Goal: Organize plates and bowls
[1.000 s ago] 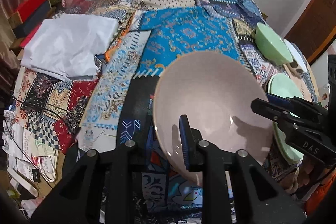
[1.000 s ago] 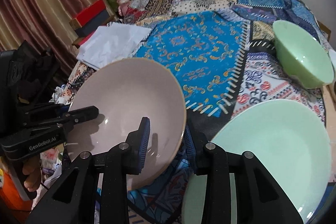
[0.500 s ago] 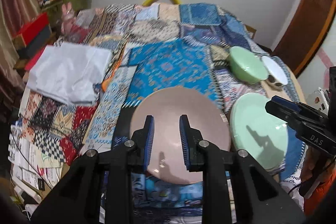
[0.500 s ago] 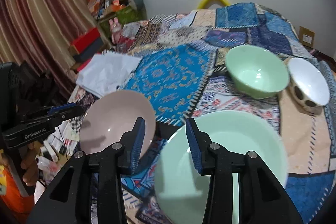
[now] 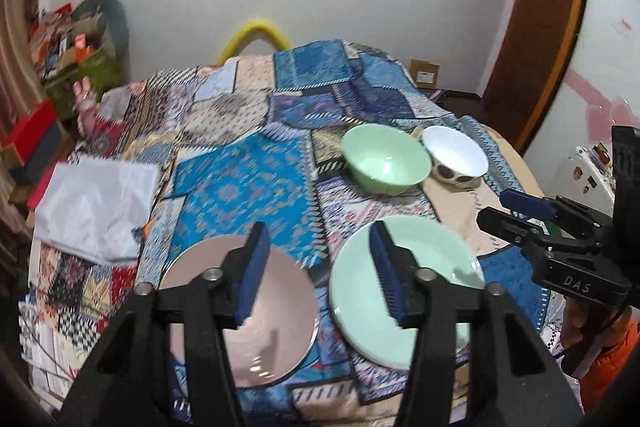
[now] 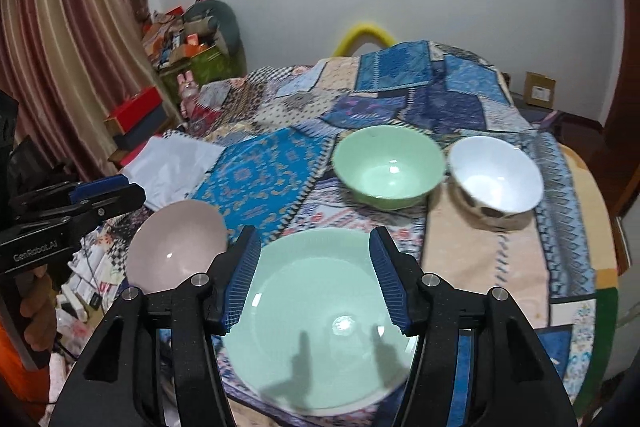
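Four dishes sit on the table (image 6: pixel 580 259), which is covered with a patchwork cloth (image 5: pixel 248 187).

- Pink bowl (image 5: pixel 276 311): near-left part of the table, mouth facing up, resting flat. Round, so no long axis to record.
- Green plate (image 6: pixel 320 327): just right of the pink bowl, lying flat, face up; a narrow strip of cloth shows between them.
- Green bowl (image 6: pixel 390 165): farther back, beyond the plate, upright with its mouth up.
- White bowl (image 6: pixel 496 175): just beside the green bowl on its right, mouth tipped slightly toward the camera; whether the rims touch cannot be told.

Left gripper (image 5: pixel 318 273): above the near edge of the table, pointing down and forward, jaws opening, nothing between the pads. In its own view the left pad overlaps the pink bowl and the right pad overlaps the green plate, with no contact visible.

Right gripper (image 6: pixel 316 277): above the green plate, angled down, jaws opening, empty. Finger shadows fall on the plate's surface.

White folded sheet (image 5: pixel 96 203): lies at the left side of the cloth, well apart from the dishes.
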The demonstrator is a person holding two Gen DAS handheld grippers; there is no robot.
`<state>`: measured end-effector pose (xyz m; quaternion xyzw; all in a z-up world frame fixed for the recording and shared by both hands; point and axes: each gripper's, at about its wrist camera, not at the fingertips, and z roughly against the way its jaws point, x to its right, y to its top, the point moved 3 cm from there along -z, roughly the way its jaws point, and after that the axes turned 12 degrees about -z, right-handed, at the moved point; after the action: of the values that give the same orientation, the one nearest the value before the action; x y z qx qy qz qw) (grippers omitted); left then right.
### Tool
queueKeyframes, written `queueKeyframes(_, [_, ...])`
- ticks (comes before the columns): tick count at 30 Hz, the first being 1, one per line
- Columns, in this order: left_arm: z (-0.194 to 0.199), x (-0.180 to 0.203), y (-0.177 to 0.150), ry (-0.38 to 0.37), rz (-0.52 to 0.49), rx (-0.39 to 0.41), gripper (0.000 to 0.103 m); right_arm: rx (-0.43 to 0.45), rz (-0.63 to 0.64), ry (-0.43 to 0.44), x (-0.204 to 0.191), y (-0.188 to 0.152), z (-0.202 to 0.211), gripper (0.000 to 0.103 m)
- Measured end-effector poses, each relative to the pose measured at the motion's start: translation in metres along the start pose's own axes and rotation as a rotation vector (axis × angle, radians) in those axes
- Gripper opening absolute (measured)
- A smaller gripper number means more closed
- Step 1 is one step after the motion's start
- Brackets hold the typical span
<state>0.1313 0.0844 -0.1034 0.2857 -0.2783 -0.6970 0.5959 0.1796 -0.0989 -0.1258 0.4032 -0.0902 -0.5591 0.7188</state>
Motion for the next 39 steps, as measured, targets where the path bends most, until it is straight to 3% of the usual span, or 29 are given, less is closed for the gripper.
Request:
queueKeyframes(5, [-0.013, 0.021, 0.018, -0.004, -0.019, 0.011, 0.071, 0.032, -0.031, -0.028, 0.026, 0.008, 0.009, 0.053])
queueKeyframes(17, [-0.082, 0.044, 0.053, -0.037, -0.029, -0.069, 0.081, 0.016, -0.096, -0.063, 0.071, 0.026, -0.012, 0.053])
queueKeyframes(33, [-0.206, 0.03, 0.07, -0.032, -0.021, -0.226, 0.08, -0.123, -0.157, -0.036, 0.098, 0.038, -0.106, 0.053])
queueKeyframes(35, [-0.221, 0.027, 0.07, -0.031, -0.022, -0.246, 0.069, -0.135, -0.162, -0.033, 0.1, 0.037, -0.114, 0.053])
queueKeyframes(39, [-0.241, 0.028, 0.069, -0.032, -0.048, -0.275, 0.058, -0.152, -0.188, -0.019, 0.103, 0.036, -0.127, 0.045])
